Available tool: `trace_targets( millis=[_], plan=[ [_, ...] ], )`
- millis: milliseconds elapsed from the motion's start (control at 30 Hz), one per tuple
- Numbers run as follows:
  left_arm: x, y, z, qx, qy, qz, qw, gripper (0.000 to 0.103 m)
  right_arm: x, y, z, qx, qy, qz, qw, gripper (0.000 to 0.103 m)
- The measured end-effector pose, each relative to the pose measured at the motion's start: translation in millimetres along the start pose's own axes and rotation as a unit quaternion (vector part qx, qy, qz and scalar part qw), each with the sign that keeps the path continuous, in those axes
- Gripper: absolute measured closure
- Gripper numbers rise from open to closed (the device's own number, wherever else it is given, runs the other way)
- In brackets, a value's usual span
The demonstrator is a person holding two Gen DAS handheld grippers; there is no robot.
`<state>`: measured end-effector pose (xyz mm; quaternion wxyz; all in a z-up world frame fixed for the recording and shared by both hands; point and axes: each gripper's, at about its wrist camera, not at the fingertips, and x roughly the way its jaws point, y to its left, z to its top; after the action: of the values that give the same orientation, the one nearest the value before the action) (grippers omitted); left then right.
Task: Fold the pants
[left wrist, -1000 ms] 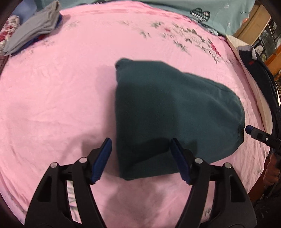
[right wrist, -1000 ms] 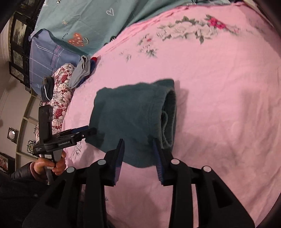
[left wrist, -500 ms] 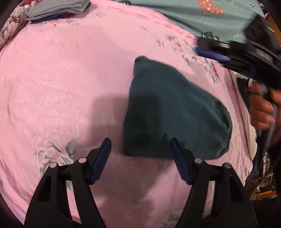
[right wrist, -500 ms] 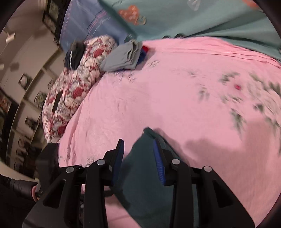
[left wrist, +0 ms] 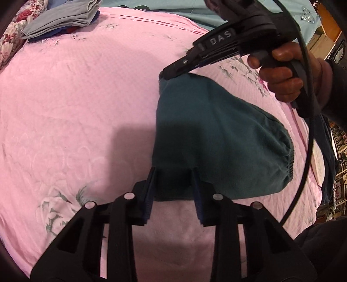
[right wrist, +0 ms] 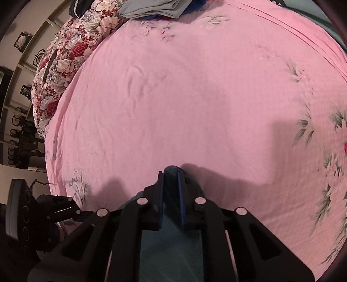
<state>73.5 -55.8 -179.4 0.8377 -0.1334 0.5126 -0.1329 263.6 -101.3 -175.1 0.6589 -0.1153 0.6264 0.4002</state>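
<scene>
The pants lie folded into a compact dark-teal bundle on the pink bedspread, and every other thing can be placed from them. Their gathered waistband forms the rounded edge on the right side in the left wrist view.

The left gripper sits at the near edge of the pants, its jaws spread partway with a strip of that edge between the blue pads. The tips appear to touch the cloth, though the pads do not seem to be pinching it — the angle is too poor to be sure.

The right gripper meets the far corner of the pants. In the left wrist view its black tip rests on that corner, with the hand around the grip beyond the far right side of the pants. In the right wrist view its jaws stand close together with a fold of teal cloth between them — they pinch the corner.

Well beyond the pants, at the far edge of the bedspread, lies a grey folded garment on top of something blue. Next to it is a floral quilt in red and white. A teal sheet runs along the bedspread's far side.
</scene>
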Motion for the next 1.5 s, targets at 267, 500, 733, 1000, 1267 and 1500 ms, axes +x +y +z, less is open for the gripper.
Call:
trace_targets(
  millis=[267,500,733,1000,1267,1500],
  plan=[
    [1.2,-0.2,-8.6,0.007,0.0,0.015,0.9999,0.073,9.4,-21.4,2.4,0.045,-0.026,0.027,0.998,0.093],
    [-23.0,14.2,3.2,-0.023,0.012,0.008,0.9996,0.069,-67.6,-10.6,-22.9,0.055,-0.118,0.025,0.991,0.08],
    [-43.3,-1.5,56.1,0.001,-0.042,-0.005,0.9991,0.038,-114.0,-17.0,-137.0,0.117,-0.183,0.06,0.974,0.079],
    [46.2,-20.1,75.1,0.04,0.02,0.038,0.9983,0.031,-71.6,-76.2,-251.9,0.28,-0.227,0.058,0.931,0.083],
    [1.1,-55.4,72.1,0.044,0.006,0.059,0.9973,0.03,-131.5,-67.6,-279.1,0.277,-0.318,0.045,0.905,0.054],
    [21.7,-171.4,31.0,0.152,0.032,0.004,0.9878,0.03,-139.7,-84.0,-289.8,0.252,-0.315,0.05,0.914,0.05]
  ],
)
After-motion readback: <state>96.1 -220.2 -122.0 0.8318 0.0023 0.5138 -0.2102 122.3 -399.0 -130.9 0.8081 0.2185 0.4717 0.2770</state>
